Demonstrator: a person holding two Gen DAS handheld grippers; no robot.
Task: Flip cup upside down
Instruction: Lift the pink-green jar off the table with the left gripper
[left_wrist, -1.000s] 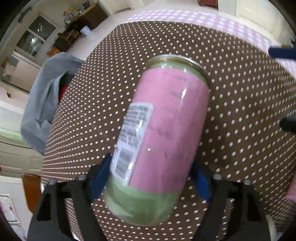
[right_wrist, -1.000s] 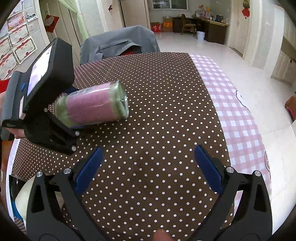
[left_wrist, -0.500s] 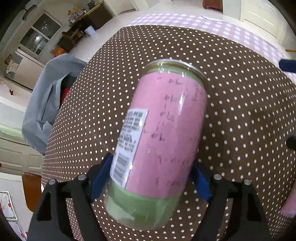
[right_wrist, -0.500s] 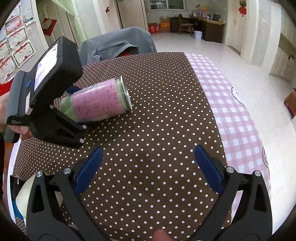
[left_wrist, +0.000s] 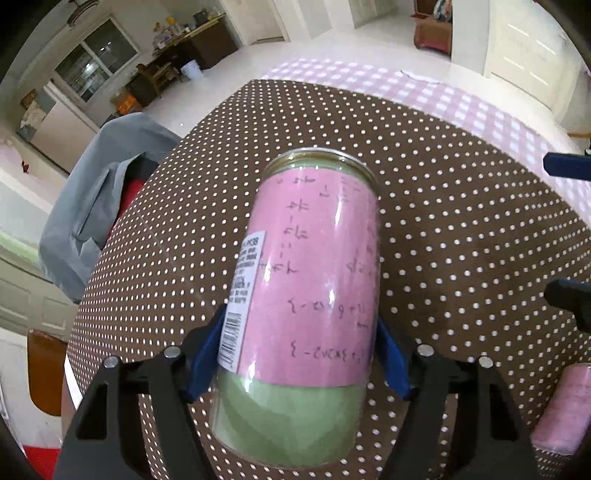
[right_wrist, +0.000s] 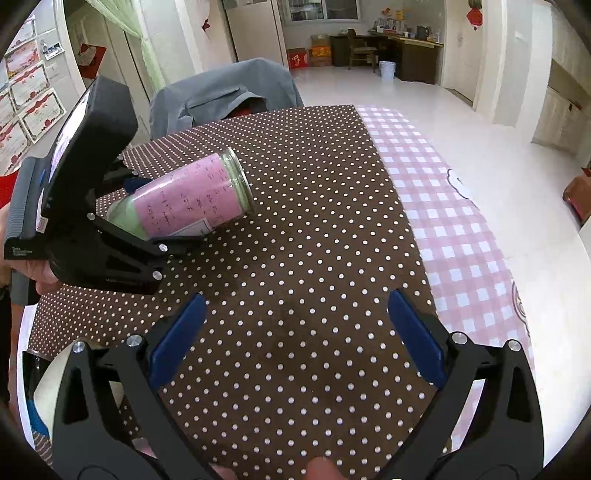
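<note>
My left gripper (left_wrist: 295, 354) is shut on the cup (left_wrist: 314, 295), a glass cup with a pink and green sleeve and a white barcode label. I hold it above the brown dotted tablecloth (left_wrist: 461, 240), rim pointing away from me. In the right wrist view the cup (right_wrist: 188, 199) lies tilted near level in the left gripper (right_wrist: 147, 218), rim toward the right and slightly up. My right gripper (right_wrist: 291, 332) is open and empty over the cloth (right_wrist: 314, 258), to the right of the cup.
A second pink cup (left_wrist: 565, 410) stands at the lower right edge of the left wrist view. A chair with a grey jacket (right_wrist: 225, 92) stands at the table's far side. A pink checked cloth (right_wrist: 450, 221) covers the table's right part.
The left gripper has lifted and turned with the cup, so the cup's rim end has risen and swung further from the table. The right gripper has stayed still and open.
</note>
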